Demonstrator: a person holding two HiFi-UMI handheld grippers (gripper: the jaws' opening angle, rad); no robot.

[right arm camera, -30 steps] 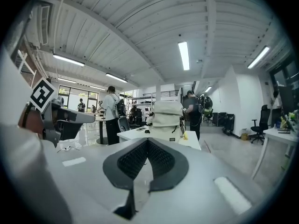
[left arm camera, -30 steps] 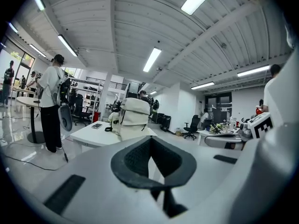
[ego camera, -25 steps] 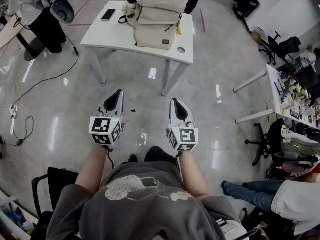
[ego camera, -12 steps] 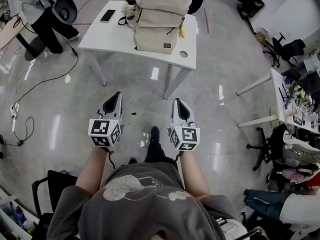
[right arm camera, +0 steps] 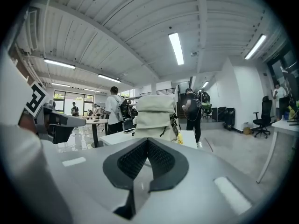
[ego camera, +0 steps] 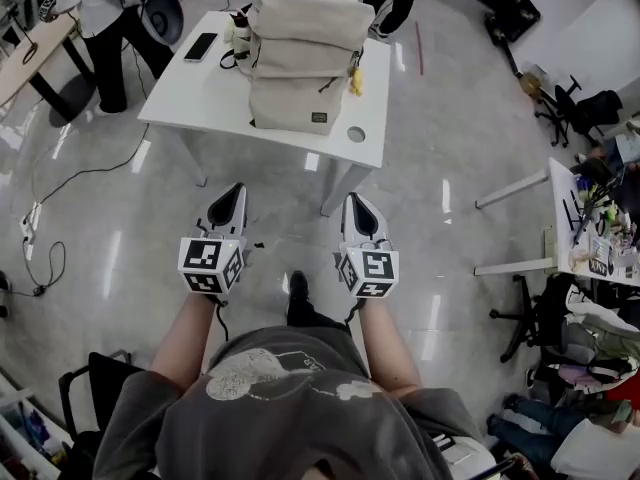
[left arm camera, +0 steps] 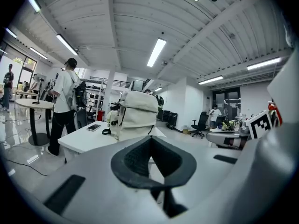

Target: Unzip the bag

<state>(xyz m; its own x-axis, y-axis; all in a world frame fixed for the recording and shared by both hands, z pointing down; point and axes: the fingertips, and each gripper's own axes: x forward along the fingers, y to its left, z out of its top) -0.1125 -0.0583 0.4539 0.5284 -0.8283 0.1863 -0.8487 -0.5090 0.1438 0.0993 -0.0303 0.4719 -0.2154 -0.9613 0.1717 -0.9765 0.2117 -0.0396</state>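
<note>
Standing short of a white table [ego camera: 190,103], the person holds both grippers out front over shiny grey floor, well apart from the bag [ego camera: 305,58].

Bag: beige backpack, upright on the tabletop, toward the table's right half in the head view. Top flap is folded over and there's a small dark label on the lower front pocket. A yellow charm [ego camera: 355,80] hangs at its right side. A black phone [ego camera: 200,46] lies flat on the table to the left of the bag, apart from it. A round cable hole [ego camera: 356,134] sits near the table's front right corner.

L gripper [ego camera: 232,190] – clenched, dark pads meeting edge to edge in the left gripper view, nothing between them. It points roughly level toward the table w/ the bag centred beyond its tips.

R gripper [ego camera: 356,204] – also clenched and empty, pads pressed together in the right gripper view, bag straight ahead past them. The two grippers are side by side, marker cubes facing up at the head camera.

Another person [ego camera: 100,8] in a white top stands by the table's far left corner. A black cable [ego camera: 80,173] trails across the floor at left, and an office chair [ego camera: 530,313] stands at right.
</note>
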